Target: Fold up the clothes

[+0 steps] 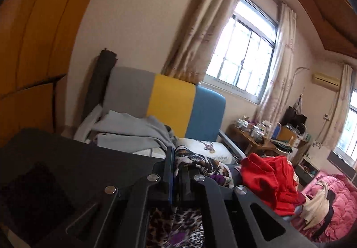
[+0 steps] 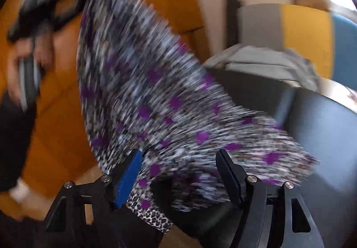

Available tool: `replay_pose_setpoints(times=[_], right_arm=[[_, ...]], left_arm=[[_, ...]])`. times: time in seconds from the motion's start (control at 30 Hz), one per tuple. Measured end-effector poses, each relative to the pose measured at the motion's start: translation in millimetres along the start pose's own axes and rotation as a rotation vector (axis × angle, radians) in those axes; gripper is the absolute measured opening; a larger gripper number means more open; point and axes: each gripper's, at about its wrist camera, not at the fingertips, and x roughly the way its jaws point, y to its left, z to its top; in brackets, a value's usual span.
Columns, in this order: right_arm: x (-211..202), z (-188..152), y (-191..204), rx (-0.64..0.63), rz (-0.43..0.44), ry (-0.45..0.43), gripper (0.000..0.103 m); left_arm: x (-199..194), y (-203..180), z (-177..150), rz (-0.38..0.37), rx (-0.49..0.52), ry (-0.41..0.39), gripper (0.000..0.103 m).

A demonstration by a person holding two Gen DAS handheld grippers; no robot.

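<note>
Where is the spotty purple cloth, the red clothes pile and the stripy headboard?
leopard-print cloth with purple spots point(image 2: 156, 96): right wrist view, middle of the hanging fabric.
red crumpled clothes pile point(image 1: 270, 178): left wrist view, its centre.
grey, yellow and blue headboard point(image 1: 169, 103): left wrist view, yellow stripe.

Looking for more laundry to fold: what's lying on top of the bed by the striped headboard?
A rumpled grey garment lies there, beside a printed white pillow. The left gripper and its leopard-print cloth cover the nearer bed, so anything there is hidden.
</note>
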Motion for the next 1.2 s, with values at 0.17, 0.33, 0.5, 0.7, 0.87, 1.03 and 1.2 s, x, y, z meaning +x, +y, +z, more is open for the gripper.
replay_pose_setpoints(times=[0.17,0.33,0.5,0.7,0.87,1.03,1.2], right_arm=[[61,14,24,-0.05,0.082,0.088,0.07],[81,46,28,0.1,0.27,0.043,0.073],[103,65,42,0.116,0.26,0.023,0.073],[111,68,45,0.079,0.182,-0.026,0.017],[70,64,29,0.102,0.196,-0.074,0.007],[-5,70,3,0.184,0.262,-0.205,0.007],[-112,102,-10,0.149,0.166,-0.457,0.006]], left_arm=[[-25,19,5,0.034,-0.033,-0.022,0.001],[-31,36,2,0.028,-0.085,-0.029,0.001],[-39,37,2,0.013,-0.103,-0.034,0.001],[-62,31,4,0.028,-0.089,-0.077,0.001],[-92,26,3,0.032,-0.098,-0.135,0.001],[-120,-2,9,0.004,-0.059,-0.206,0.001],[-141,-41,28,-0.057,0.027,-0.268,0.001]])
